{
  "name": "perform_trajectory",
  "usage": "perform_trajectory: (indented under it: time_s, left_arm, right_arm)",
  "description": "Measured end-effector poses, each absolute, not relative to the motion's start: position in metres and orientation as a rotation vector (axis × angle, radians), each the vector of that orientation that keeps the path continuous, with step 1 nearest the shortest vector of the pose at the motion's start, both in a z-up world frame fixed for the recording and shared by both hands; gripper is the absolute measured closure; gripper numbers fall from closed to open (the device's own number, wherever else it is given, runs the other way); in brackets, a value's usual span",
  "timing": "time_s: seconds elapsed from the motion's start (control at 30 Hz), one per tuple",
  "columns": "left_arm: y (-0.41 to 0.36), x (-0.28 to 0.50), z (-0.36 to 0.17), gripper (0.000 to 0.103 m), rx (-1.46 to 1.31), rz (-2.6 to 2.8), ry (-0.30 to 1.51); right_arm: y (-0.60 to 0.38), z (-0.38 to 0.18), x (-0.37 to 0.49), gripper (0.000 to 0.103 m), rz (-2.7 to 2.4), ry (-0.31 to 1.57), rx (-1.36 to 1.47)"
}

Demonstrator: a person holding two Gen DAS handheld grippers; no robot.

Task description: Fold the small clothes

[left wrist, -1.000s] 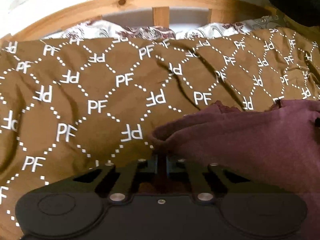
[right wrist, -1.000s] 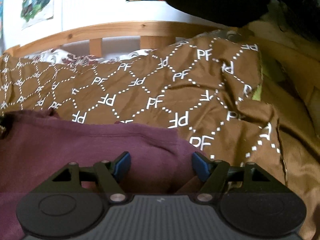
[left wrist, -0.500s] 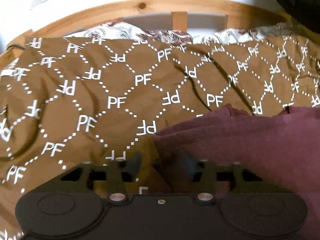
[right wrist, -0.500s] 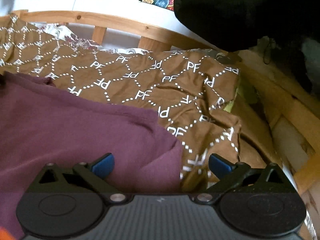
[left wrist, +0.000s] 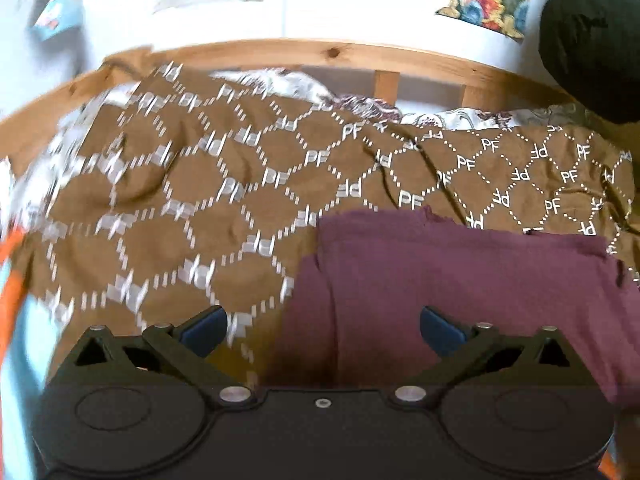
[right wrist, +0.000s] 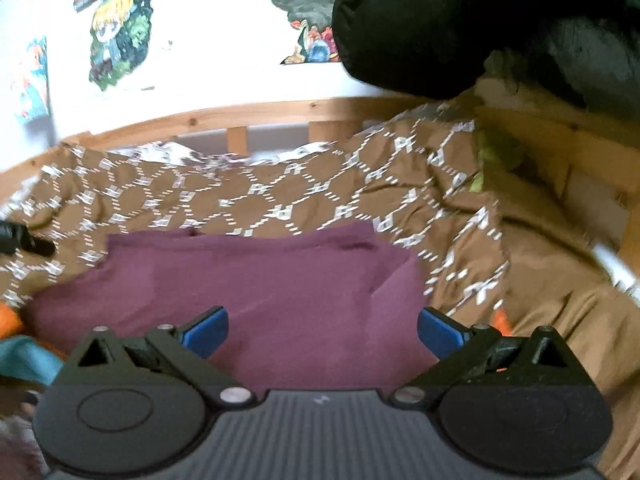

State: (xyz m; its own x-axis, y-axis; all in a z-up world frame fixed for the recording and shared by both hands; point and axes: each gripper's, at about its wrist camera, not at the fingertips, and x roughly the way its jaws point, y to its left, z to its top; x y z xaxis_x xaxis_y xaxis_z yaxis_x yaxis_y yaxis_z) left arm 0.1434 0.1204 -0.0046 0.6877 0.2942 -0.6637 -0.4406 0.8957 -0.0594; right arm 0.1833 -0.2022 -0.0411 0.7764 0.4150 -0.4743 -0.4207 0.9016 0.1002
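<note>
A maroon garment (left wrist: 460,292) lies folded flat on a brown bedspread printed with white "PF" letters (left wrist: 192,208). It also shows in the right wrist view (right wrist: 264,284). My left gripper (left wrist: 322,330) is open and empty, above the garment's near left edge. My right gripper (right wrist: 322,330) is open and empty, above the garment's near right part. Both sets of blue fingertips (right wrist: 206,330) stand wide apart, clear of the cloth.
A wooden bed rail (left wrist: 340,54) runs along the far side under a white wall with posters (right wrist: 116,36). A black bulky object (right wrist: 440,24) hangs at the upper right. Orange and teal cloth (right wrist: 16,340) lies at the near left. A wooden frame (right wrist: 560,152) is at the right.
My left gripper let go of the garment's corner and opened wide. Both grippers pulled back and up, so the whole folded garment now lies flat in view.
</note>
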Motion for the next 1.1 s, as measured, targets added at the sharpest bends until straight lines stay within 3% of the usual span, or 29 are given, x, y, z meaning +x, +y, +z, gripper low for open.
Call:
perform_trajectory:
  time_s: [0.4,0.5,0.67,0.77,0.83,0.97,1.1]
  left_arm:
    - [0.115,0.125,-0.035,0.001,-0.273,0.467,0.790]
    - [0.118,0.129,-0.037,0.001,-0.278,0.471,0.796]
    - [0.118,0.134,-0.042,0.001,-0.279,0.476,0.810]
    - [0.117,0.136,-0.044,0.001,-0.274,0.479,0.817]
    - [0.117,0.137,-0.044,0.001,-0.273,0.481,0.819]
    - [0.116,0.136,-0.045,0.001,-0.269,0.483,0.819]
    - [0.116,0.136,-0.046,0.001,-0.257,0.479,0.826]
  right_arm:
    - [-0.214,-0.042,0.182,0.001,0.433,0.581,0.108]
    - [-0.215,-0.048,0.185,0.008,0.423,0.587,0.120]
    - [-0.216,-0.062,0.191,0.032,0.400,0.599,0.136]
    - [-0.213,-0.069,0.191,0.056,0.408,0.623,0.125]
    - [-0.212,-0.072,0.189,0.078,0.405,0.635,0.113]
    - [-0.212,-0.067,0.186,0.090,0.409,0.642,0.089]
    - [-0.214,-0.065,0.181,0.093,0.409,0.655,0.070]
